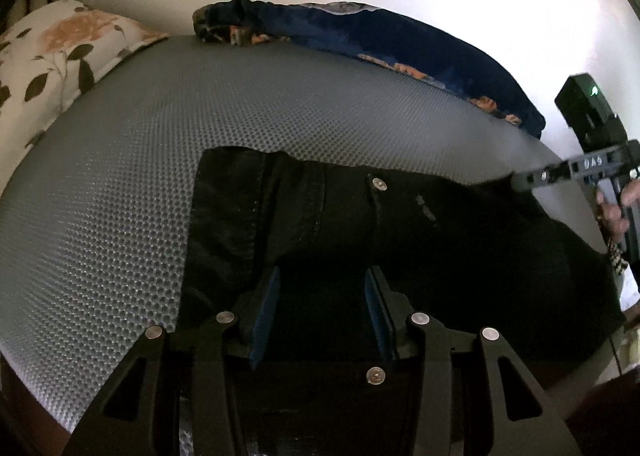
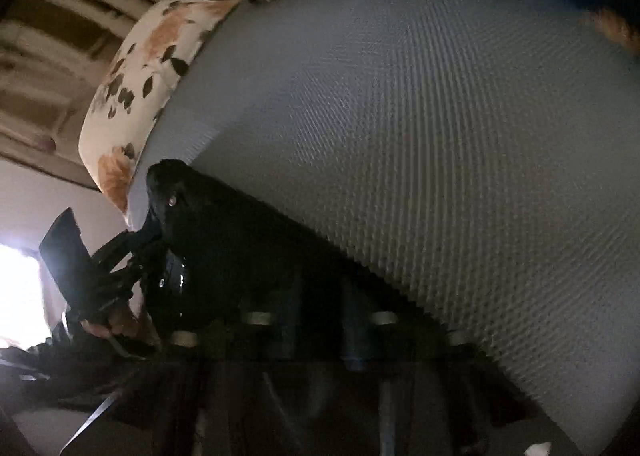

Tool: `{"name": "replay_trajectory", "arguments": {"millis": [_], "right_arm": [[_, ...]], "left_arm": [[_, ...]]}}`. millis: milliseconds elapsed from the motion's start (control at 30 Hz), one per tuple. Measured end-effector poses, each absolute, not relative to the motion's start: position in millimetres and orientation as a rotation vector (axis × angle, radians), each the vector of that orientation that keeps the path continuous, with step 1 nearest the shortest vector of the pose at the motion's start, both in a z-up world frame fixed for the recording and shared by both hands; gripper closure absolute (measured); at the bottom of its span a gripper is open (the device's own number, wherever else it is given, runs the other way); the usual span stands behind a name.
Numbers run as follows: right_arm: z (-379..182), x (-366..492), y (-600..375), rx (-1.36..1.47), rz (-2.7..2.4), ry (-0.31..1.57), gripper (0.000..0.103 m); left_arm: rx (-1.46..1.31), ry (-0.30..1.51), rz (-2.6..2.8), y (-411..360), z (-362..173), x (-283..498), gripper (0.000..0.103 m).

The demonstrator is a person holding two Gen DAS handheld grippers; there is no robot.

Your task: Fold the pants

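Note:
Black pants point(image 1: 400, 240) lie on a grey textured mattress point(image 1: 120, 195), waist and metal button toward the far side. My left gripper point(image 1: 322, 308) hovers just over the near part of the pants, its blue-padded jaws apart with nothing between them. My right gripper point(image 1: 524, 179) reaches in from the right and its tip meets the far right edge of the pants. In the right wrist view the pants point(image 2: 248, 248) are a dark blurred mass, the right gripper's own fingers are lost in the dark, and the left gripper point(image 2: 132, 252) shows at the lower left.
A floral pillow point(image 1: 52, 63) lies at the far left of the mattress. A dark blue blanket with orange flowers point(image 1: 400, 43) is bunched along the far edge against a white wall. The mattress edge runs along the left and bottom.

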State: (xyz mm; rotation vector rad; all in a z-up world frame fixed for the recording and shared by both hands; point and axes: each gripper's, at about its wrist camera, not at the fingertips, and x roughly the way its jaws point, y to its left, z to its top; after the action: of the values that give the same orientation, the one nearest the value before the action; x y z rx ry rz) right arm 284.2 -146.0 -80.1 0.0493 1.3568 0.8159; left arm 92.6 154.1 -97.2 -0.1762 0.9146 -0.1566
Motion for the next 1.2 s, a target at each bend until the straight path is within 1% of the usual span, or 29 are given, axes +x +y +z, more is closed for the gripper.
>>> {"name": "replay_trajectory", "arguments": {"millis": [100, 233, 333, 367, 500, 533, 567, 667, 700, 800, 933, 1033, 1200], "right_arm": [[-74, 288, -148, 0.062, 0.792, 1.311, 0.094], [-101, 290, -139, -0.011, 0.696, 1.287, 0.095], [-107, 295, -145, 0.056, 0.678, 1.288, 0.094], [-107, 296, -148, 0.084, 0.681, 1.299, 0.093], [-85, 290, -171, 0.158, 0.713, 1.272, 0.077], [-73, 286, -184, 0.159, 0.708, 1.25, 0.076], [-65, 283, -195, 0.167, 0.707, 1.237, 0.076], [-47, 273, -239, 0.169, 0.638, 1.213, 0.076], [-45, 270, -252, 0.167, 0.613, 1.212, 0.076], [-43, 257, -298, 0.169, 0.507, 1.229, 0.076], [-54, 230, -353, 0.215, 0.376, 1.238, 0.076], [-65, 209, -378, 0.274, 0.353, 1.24, 0.076], [-86, 195, -397, 0.264, 0.316, 1.285, 0.076]], "left_arm": [[-0.169, 0.894, -0.166, 155, -100, 90, 0.057], [-0.11, 0.876, -0.168, 150, -101, 85, 0.057], [-0.11, 0.882, -0.163, 150, -101, 86, 0.057], [-0.114, 0.892, -0.157, 150, -99, 88, 0.057], [-0.061, 0.878, -0.124, 140, -80, 92, 0.057], [-0.045, 0.854, -0.127, 135, -74, 90, 0.057], [-0.04, 0.832, -0.144, 128, -67, 89, 0.055], [-0.025, 0.808, -0.215, 103, -55, 94, 0.046], [-0.021, 0.803, -0.251, 92, -54, 97, 0.045], [0.003, 0.814, -0.336, 63, -58, 107, 0.045], [0.041, 0.824, -0.438, 17, -63, 126, 0.045], [0.075, 0.841, -0.481, -14, -67, 139, 0.045], [0.107, 0.867, -0.56, -51, -73, 143, 0.045]]}}
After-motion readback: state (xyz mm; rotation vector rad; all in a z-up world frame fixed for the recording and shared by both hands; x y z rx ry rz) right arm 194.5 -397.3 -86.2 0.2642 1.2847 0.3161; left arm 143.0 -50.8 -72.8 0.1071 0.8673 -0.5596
